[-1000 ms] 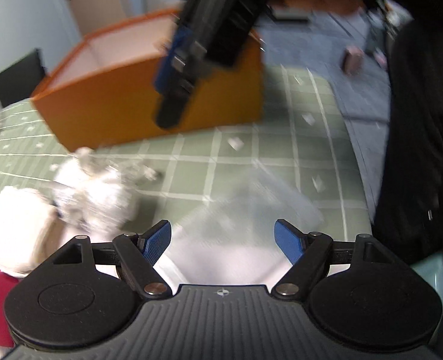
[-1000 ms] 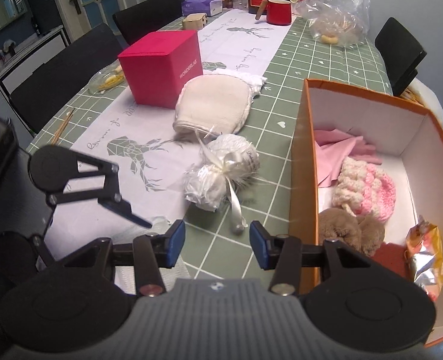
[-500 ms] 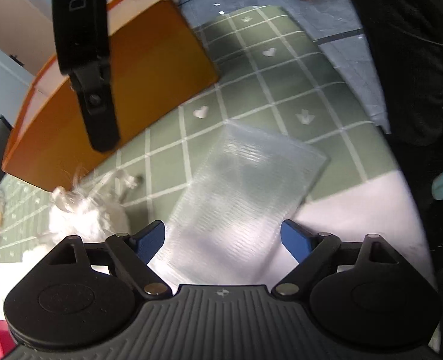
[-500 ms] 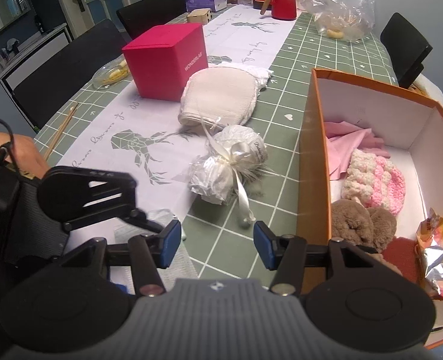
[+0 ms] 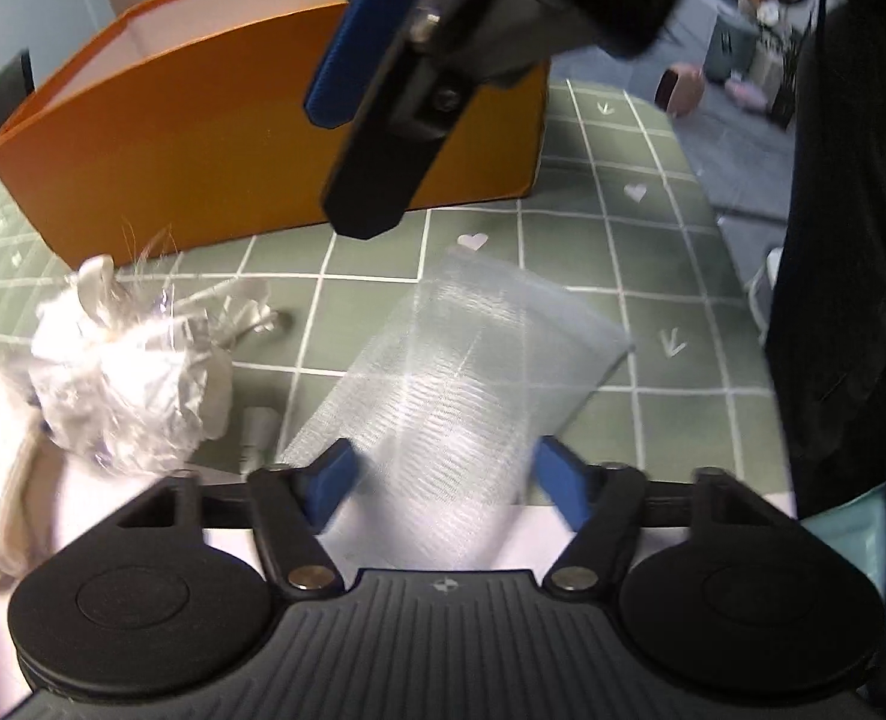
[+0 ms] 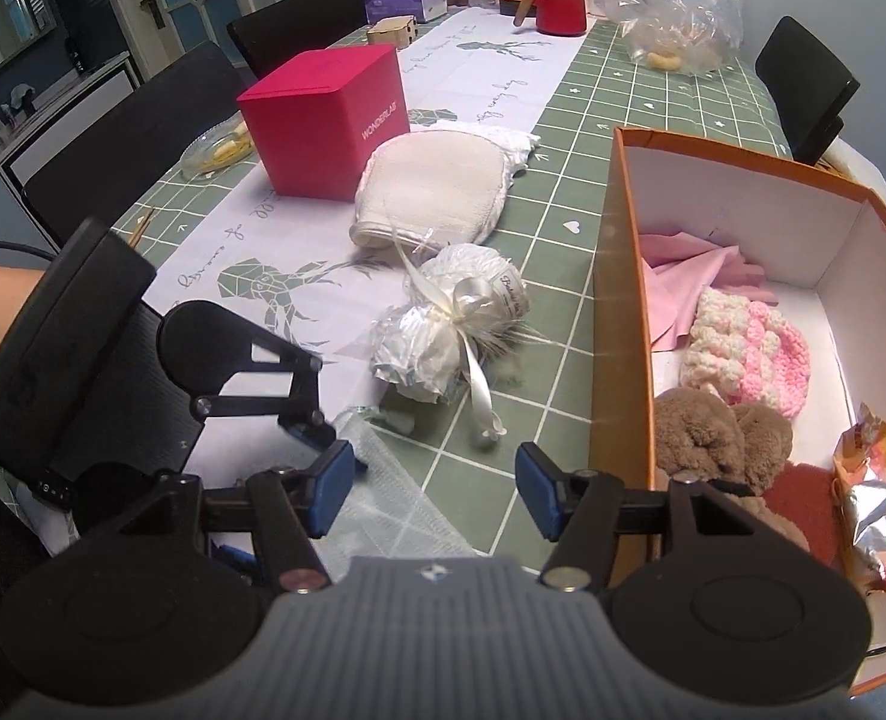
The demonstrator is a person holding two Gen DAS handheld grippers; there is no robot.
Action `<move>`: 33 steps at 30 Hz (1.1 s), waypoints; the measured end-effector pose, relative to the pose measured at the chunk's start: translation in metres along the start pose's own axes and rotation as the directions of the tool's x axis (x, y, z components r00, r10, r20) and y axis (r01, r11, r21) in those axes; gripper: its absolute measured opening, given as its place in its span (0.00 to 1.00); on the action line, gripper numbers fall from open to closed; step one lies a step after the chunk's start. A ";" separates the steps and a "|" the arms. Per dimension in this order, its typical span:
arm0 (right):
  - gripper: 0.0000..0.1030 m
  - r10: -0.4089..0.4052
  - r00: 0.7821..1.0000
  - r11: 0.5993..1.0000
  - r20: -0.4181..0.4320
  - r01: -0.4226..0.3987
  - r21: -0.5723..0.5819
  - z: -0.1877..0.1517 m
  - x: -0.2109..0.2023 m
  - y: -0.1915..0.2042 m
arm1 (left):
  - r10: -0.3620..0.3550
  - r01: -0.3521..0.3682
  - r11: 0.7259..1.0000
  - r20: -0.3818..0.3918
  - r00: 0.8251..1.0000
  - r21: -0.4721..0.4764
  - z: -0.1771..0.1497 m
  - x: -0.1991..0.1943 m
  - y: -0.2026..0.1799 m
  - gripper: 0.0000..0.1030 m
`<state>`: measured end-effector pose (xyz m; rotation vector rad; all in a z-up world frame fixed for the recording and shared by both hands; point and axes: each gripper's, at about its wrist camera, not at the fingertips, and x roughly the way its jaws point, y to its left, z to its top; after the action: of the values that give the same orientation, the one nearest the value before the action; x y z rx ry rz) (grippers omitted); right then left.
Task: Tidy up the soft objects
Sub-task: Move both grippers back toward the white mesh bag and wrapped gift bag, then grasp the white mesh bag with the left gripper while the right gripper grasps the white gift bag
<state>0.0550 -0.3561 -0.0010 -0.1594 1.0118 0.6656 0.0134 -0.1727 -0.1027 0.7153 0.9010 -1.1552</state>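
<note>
The left claw [image 5: 440,474] points steeply down at the desk [image 5: 563,252], which wears a green checked cloth, and its blue-padded jaws are closing. A flat, translucent white mesh pouch [image 5: 467,372] lies on the desk between them; its near end runs in between the pads, but the pads do not press on it. Just left of this claw sits a crinkled white bundle wrapped in clear film and tied with a cream ribbon [image 5: 125,384]. Ahead of it stands the open orange cardboard box [image 5: 203,138].

The right claw [image 6: 434,492] hangs above the desk with its jaws opening and nothing between them. The orange box is to its right, holding a pink cloth [image 6: 677,294], a pink-and-cream knitted hat [image 6: 749,354], a brown plush toy [image 6: 719,438] and a shiny foil packet [image 6: 875,492]. Ahead of this claw, past the bundle, lie a cream terry mitt [image 6: 437,186] and a crimson cube-shaped box [image 6: 329,120].
</note>
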 end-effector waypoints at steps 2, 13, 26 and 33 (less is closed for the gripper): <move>0.58 0.001 1.000 1.000 0.000 -0.001 -0.003 0.000 0.000 0.001 | -0.011 0.011 1.000 -0.002 1.000 -0.007 0.001 -0.003 0.000 0.52; 0.59 -0.024 1.000 1.000 0.014 0.024 0.017 0.003 0.003 0.001 | 0.159 -0.162 0.984 -0.042 0.986 -0.073 -0.018 -0.027 0.006 0.02; 0.61 -0.071 0.997 0.995 0.025 0.069 0.074 0.027 0.036 0.017 | 0.281 -0.287 0.841 -0.084 0.956 -0.459 -0.065 -0.068 0.058 0.02; 0.70 -0.073 0.997 0.971 0.021 0.066 0.230 0.039 0.062 0.011 | 0.305 -0.292 0.784 -0.071 0.950 -0.547 -0.079 -0.085 0.071 0.02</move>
<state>0.0992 -0.3036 -0.0291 0.0174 1.0418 0.4813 0.0518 -0.0485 -0.0636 0.3450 1.0000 -0.5661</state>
